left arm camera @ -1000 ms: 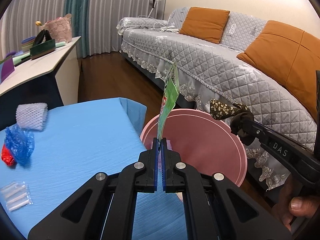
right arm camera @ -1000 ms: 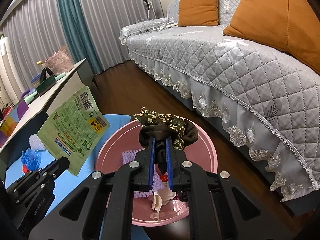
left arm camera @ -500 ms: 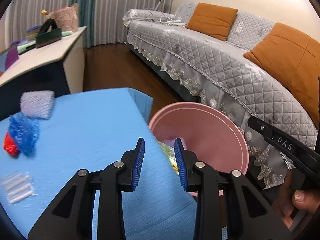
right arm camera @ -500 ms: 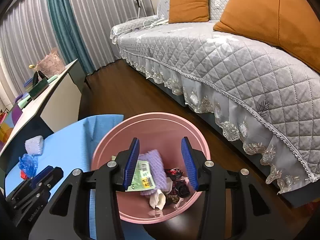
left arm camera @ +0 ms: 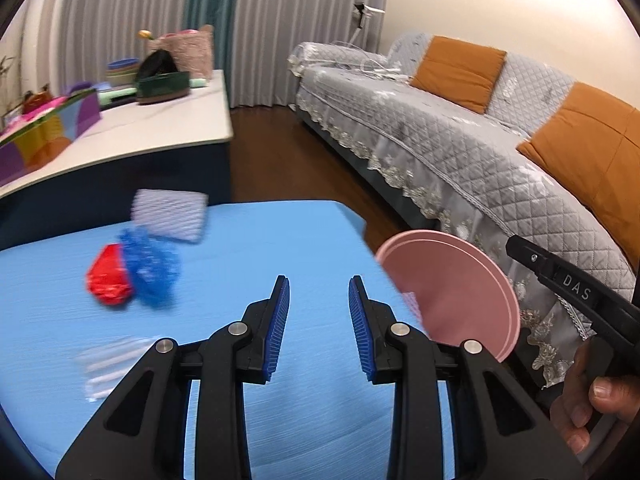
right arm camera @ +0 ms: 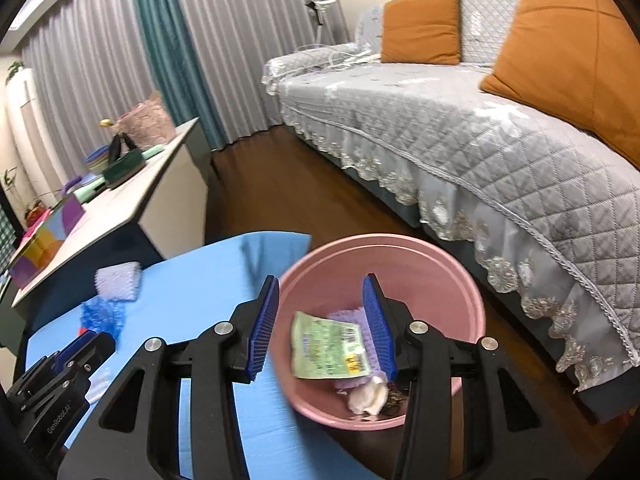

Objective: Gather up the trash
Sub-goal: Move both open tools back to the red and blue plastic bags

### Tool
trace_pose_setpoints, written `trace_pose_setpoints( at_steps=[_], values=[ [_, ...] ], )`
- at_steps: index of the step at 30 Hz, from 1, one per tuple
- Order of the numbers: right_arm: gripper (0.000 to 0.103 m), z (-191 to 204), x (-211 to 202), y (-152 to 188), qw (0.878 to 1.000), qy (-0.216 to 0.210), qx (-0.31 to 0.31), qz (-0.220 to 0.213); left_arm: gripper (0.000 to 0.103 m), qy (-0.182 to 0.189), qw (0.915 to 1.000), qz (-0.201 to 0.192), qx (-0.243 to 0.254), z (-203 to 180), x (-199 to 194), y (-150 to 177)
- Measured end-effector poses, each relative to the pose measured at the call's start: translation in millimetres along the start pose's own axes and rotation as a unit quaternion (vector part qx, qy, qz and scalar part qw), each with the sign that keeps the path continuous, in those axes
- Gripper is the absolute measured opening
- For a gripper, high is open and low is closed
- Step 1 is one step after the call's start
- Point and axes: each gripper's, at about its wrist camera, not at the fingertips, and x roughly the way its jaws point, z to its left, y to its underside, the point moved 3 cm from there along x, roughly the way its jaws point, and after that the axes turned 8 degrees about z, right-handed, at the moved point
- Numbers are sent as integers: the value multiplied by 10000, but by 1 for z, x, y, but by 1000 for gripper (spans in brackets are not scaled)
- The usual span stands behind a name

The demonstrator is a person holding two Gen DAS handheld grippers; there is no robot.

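Green packet (right arm camera: 330,346) now in pink bin (right arm camera: 440,264); two tools (left arm camera: 318,326) (right arm camera: 320,324) released, four scraps on table (left arm camera: 280,240).

Counter cloth (left arm camera: 280,248): plain sky blue, faint woven streaks.
Bin (right arm camera: 400,264): pink, plain.
Wrapper (right arm camera: 328,346) in bin: pale green, printed, yellow corner with barcode.
Foam net (left arm camera: 170,216): white-lilac mesh.
Crumpled bag (left arm camera: 150,268): translucent blue; beside it red wrapper (left arm camera: 106,280).
Sofa cover (left arm camera: 460,152): grey, diamond-quilted, lace-patterned hem.
Cushions (left arm camera: 456,72): burnt orange.
Curtains (right arm camera: 224,40): grey pleats, one teal panel.
Floor (right arm camera: 280,200): dark brown wood.
Left gripper (left arm camera: 318,316): black, blue ribbed fingers (left arm camera: 278,328).
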Motion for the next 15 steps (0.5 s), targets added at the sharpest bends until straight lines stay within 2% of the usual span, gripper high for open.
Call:
trace_pose_setpoints(
  at_steps=[7, 15],
  values=[
    [44, 49, 0, 7, 9990, -355, -269, 37, 31, -355, 9988, -104, -314, 54, -25, 8],
    [43, 110, 8, 20, 9938, -913, -614, 180, 31, -837, 9922, -181, -905, 129, -48, 22]
  ],
)
